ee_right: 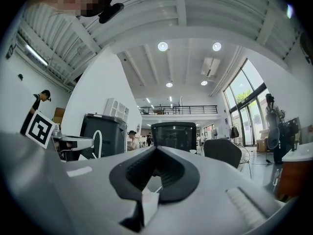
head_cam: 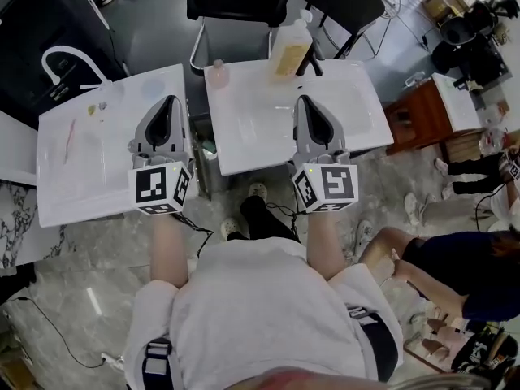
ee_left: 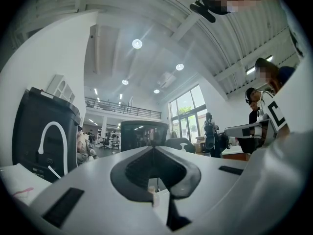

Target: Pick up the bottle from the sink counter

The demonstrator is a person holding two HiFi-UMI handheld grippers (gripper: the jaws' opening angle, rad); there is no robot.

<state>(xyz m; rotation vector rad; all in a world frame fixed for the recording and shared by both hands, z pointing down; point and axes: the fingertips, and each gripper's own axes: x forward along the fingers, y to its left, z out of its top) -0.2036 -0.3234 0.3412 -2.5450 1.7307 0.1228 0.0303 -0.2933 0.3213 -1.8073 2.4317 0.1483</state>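
left tool (head_cam: 167,102), right tool (head_cam: 308,102) closed, empty; bottle (head_cam: 290,49) on sink counter (head_cam: 244,132), untouched.

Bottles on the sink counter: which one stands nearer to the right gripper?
The tall pump bottle with yellowish liquid, at the far edge of the counter, just beyond the right gripper. The small pinkish bottle stands further left, at the far corner.
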